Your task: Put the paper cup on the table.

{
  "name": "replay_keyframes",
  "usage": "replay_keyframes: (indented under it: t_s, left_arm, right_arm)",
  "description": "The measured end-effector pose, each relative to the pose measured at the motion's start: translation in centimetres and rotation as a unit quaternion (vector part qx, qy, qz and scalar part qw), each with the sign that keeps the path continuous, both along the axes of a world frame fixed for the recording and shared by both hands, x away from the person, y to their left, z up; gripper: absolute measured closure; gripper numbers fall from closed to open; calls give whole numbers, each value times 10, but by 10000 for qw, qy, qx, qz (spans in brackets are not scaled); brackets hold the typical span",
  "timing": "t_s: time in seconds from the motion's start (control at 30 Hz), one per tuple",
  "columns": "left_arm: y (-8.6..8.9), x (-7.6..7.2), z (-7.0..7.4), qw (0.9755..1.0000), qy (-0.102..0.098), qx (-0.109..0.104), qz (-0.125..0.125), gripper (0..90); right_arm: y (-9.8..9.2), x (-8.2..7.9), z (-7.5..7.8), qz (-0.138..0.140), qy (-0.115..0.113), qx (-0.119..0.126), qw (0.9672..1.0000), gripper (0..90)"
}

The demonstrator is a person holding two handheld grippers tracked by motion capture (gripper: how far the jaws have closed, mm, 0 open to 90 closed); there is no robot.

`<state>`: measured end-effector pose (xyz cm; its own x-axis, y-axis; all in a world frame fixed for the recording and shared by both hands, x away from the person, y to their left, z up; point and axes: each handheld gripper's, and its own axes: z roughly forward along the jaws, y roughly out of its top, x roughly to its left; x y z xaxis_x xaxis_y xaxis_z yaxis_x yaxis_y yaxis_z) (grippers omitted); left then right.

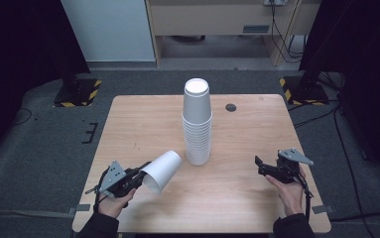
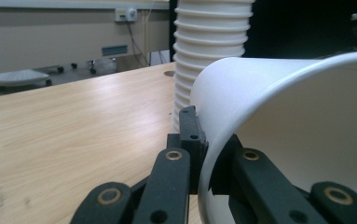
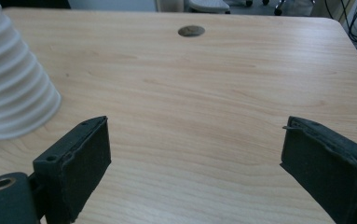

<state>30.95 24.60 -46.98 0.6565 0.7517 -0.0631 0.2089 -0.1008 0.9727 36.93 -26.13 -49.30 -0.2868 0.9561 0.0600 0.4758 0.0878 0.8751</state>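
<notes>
A tall stack of upside-down white paper cups [image 1: 196, 124] stands at the middle of the wooden table [image 1: 138, 124]. My left gripper [image 1: 143, 172], near the front left, is shut on the rim wall of a single white cup [image 1: 161, 170] lying tilted on its side, base toward the stack. In the left gripper view one jaw sits outside the cup [image 2: 278, 116] and one inside, with the stack [image 2: 209, 56] just behind. My right gripper [image 1: 258, 166] is at the front right, open, pointing left toward the stack [image 3: 13, 88]. Bare wood lies between its pads [image 3: 85, 149].
A round dark cable hole [image 1: 231, 107] sits in the tabletop behind and right of the stack. Stand bases with yellow-black stripes [image 1: 78, 91] are on the floor beyond the far corners. Cables trail on the floor at the right.
</notes>
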Motion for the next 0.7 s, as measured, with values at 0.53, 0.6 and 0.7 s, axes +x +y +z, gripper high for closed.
replay_keyframes:
  t_s: [0.53,0.6,0.7]
  left_arm:
    - [36,14,1,9941,305,427,951,869]
    - [38,15,3,9929,342,481,1033,869]
    - [42,17,4,9909,442,572,1137,869]
  right_arm:
    - [-3,5,-17,108,427,-528,9976,72]
    - [-3,5,-19,125,487,-608,9969,72]
    - [-3,6,-21,146,513,-638,9965,72]
